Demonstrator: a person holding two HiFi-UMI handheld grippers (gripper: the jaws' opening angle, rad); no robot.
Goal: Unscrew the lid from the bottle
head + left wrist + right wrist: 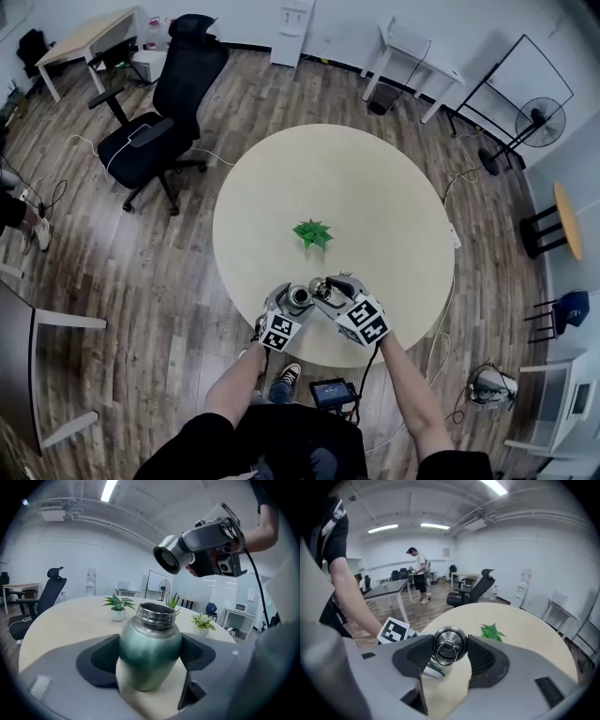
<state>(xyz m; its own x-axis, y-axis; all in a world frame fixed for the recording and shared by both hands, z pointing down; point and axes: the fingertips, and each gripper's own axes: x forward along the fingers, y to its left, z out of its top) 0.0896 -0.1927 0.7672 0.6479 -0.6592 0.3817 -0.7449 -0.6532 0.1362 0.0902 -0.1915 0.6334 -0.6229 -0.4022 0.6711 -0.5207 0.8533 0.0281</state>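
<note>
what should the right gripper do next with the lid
Probably move the lid aside and set it down on the table. It is already off, clamped in the right gripper clear of the open mouth of the bottle, which the left gripper holds.

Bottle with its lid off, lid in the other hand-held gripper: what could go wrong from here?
1. The lid is round and smooth, pinched only at its sides by the right hand-held gripper above the table; it may slip and roll off.
2. The bottle stands open in the left hand-held gripper, near the table's edge; tilting it might spill contents, which I cannot see.
</note>
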